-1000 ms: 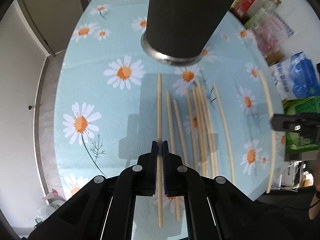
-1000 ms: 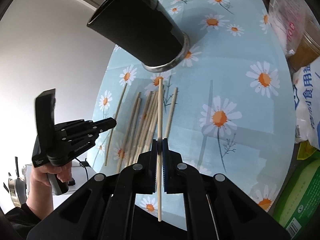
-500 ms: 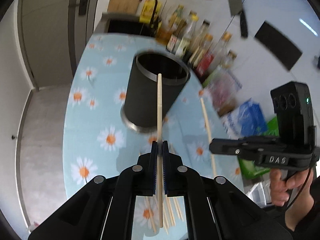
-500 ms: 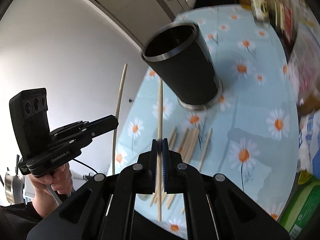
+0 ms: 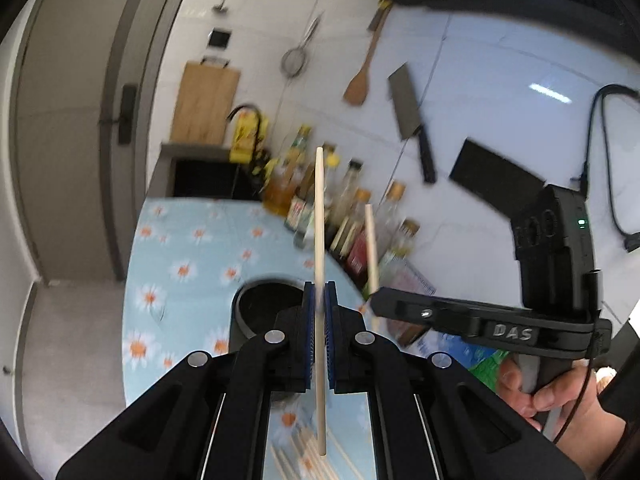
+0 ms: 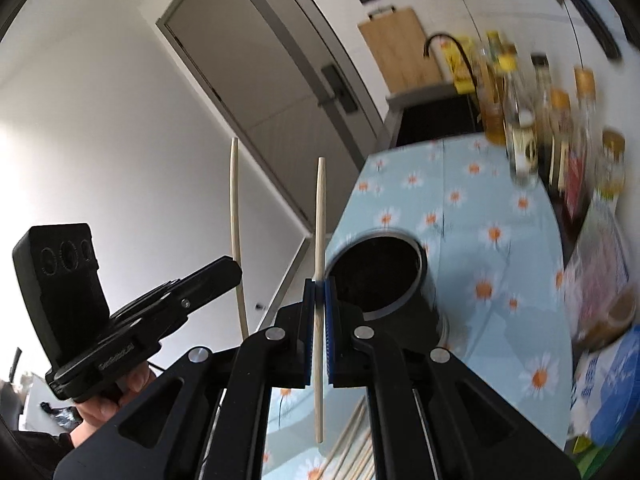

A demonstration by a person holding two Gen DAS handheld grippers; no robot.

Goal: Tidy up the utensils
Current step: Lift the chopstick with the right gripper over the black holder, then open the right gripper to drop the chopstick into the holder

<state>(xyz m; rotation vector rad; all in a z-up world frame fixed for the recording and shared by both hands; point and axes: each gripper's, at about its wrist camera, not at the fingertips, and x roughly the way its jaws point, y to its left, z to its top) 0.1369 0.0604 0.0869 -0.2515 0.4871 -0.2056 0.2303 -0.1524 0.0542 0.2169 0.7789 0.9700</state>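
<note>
Here each hand carries one chopstick, and neither has gone into the holder yet. The left hand-held gripper (image 5: 319, 336) is clamped tight on a pale wooden chopstick (image 5: 319, 240), which stands nearly upright between its blue pads and sticks out above and below them. The right hand-held gripper (image 6: 319, 332) is closed the same way on a second chopstick (image 6: 319, 232), also held about vertical. In the left wrist view the right tool shows at the right side, its own stick rising from its tip; in the right wrist view the left tool shows at the left.

The black cylindrical holder (image 6: 380, 276) stands upright on the daisy-patterned worktop (image 6: 496, 240), its mouth open and dark. Whether anything is already inside cannot be told. Both sticks are up in the air, near the holder's mouth but not in it.

More loose chopsticks (image 6: 352, 452) lie flat on the worktop, at the near edge of both views, so the pile is far from cleared. Bottles (image 6: 524, 128) line the far right of the worktop, well apart from the holder.

By my reading the task is at an early to middle stage: two sticks lifted, none of them seen delivered, and a good number left to gather.
</note>
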